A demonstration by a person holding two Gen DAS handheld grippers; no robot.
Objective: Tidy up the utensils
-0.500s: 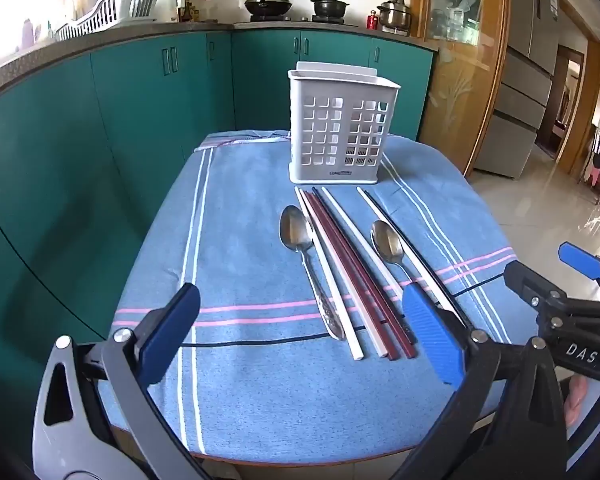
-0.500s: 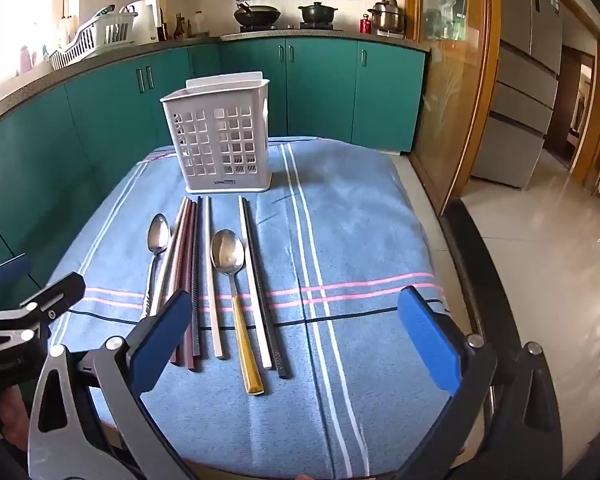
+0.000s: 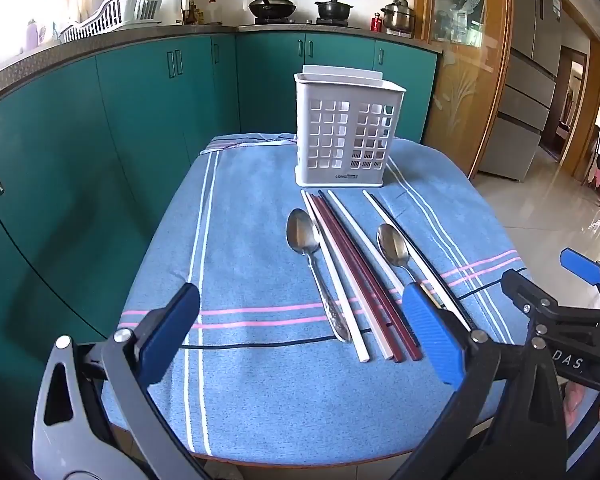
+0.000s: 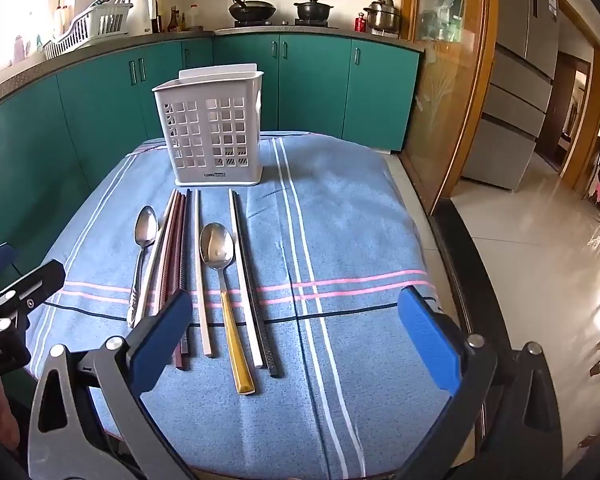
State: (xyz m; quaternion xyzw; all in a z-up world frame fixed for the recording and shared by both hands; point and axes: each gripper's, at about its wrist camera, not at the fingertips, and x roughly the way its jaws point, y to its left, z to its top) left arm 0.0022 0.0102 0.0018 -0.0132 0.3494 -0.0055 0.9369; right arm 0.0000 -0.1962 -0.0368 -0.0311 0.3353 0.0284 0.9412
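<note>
Both claws spread as wide as they go, nothing between the blue pads. Left gripper (image 3: 300, 334) hanging over the near left of the table; right gripper (image 4: 296, 332) over the near right, its neighbour showing at the edge of each wrist view. Neither touching anything yet.

Just beyond, lying in a row on the cloth: a plain steel spoon (image 3: 314, 264) farthest left, then white chopsticks (image 3: 332, 272), a dark red pair (image 3: 364, 276), another white stick (image 3: 364, 236), a gold-handled spoon (image 4: 224, 276), and a white-and-black pair (image 4: 248, 276) farthest right. All pointing toward the white slotted utensil holder (image 3: 346, 144), standing upright at the far end, seemingly empty.

Probably the opening pick, nothing sorted so far. Best to start at an outer item, the steel spoon on the left or the black-and-white pair on the right, where one pad can slip in without nudging neighbours. Grip near the handle end, closing across the thin shaft; sticks lying tightly side by side likely to roll or come up in twos. Lift, tip upright, lower into one compartment of the holder.

Underneath, a blue tablecloth (image 4: 360, 216) with white, pink and dark stripes, soft, slightly rumpled at the far edge. Around it, teal cabinets (image 3: 140, 112), a stove with wok and pots (image 3: 272, 8), a dish rack (image 3: 116, 14) on the counter far left, tiled floor to the right.
</note>
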